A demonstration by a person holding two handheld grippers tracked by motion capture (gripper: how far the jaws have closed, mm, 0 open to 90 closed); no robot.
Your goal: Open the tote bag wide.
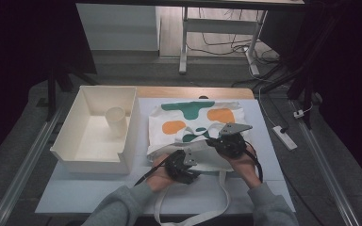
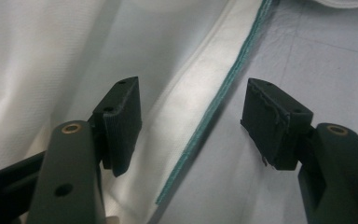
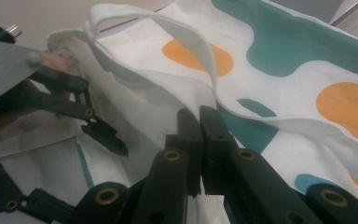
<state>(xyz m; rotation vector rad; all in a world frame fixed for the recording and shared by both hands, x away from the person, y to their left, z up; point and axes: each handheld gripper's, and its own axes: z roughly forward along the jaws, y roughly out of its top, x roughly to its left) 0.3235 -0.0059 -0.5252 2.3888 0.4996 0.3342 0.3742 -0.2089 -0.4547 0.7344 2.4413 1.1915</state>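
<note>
A white tote bag (image 1: 193,117) with green and orange blobs lies flat on the table, its mouth toward the person. My right gripper (image 1: 219,141) (image 3: 199,116) is shut on the bag's upper layer near the rim and holds it up. My left gripper (image 1: 188,162) (image 2: 191,98) is open at the bag's mouth. The teal-stitched hem (image 2: 223,88) runs between its jaws, and neither pad touches it. One of its fingers (image 3: 105,135) shows under the raised cloth. A handle (image 3: 186,37) arches over the bag, and another loops off the table's near edge (image 1: 226,197).
A white open box (image 1: 75,155) stands left of the bag with a pale cup (image 1: 116,120) upright inside. Both rest on a white mat (image 1: 268,146). A power strip (image 1: 284,136) lies on the floor at the right, and desk legs stand beyond the table.
</note>
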